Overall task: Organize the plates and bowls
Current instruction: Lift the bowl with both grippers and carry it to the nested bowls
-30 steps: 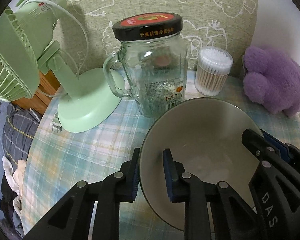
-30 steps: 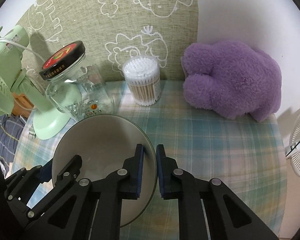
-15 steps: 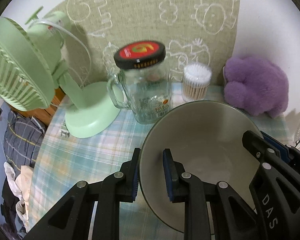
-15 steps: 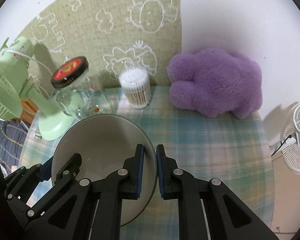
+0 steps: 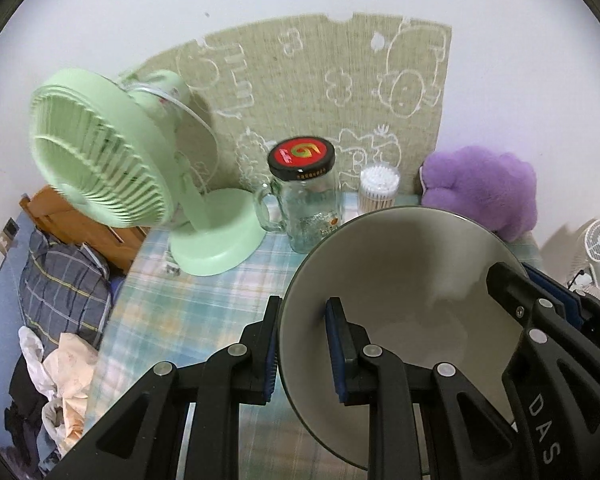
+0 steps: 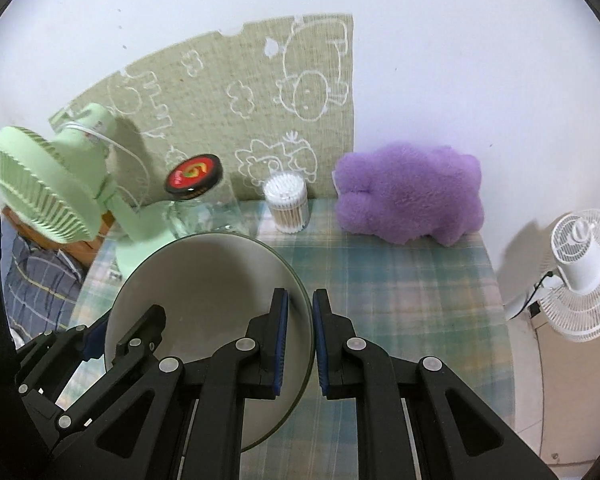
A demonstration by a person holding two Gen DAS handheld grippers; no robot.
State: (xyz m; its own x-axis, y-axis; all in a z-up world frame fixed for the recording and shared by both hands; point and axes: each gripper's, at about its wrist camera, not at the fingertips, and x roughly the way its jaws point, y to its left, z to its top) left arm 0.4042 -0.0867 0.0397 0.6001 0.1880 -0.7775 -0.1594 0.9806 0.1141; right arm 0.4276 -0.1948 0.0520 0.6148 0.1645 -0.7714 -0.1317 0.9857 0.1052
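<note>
The grey bowl (image 5: 412, 280), round and smooth with a dark rim, is held above the counter (image 6: 400, 300), which carries a soft green plaid cloth. The left gripper (image 5: 302, 350) clamps the bowl's left rim, one blue-padded finger inside and one outside. The right gripper (image 6: 300, 338) clamps the opposite rim the same way, fingers narrow on the thin wall. At the back of the counter stand a pale green plastic desk fan (image 5: 112, 168), a clear glass jar (image 5: 308, 204) with a handle and a black-edged red lid, a cylindrical tub of cotton swabs (image 6: 286, 202), and a fluffy purple plush toy (image 6: 412, 196).
</note>
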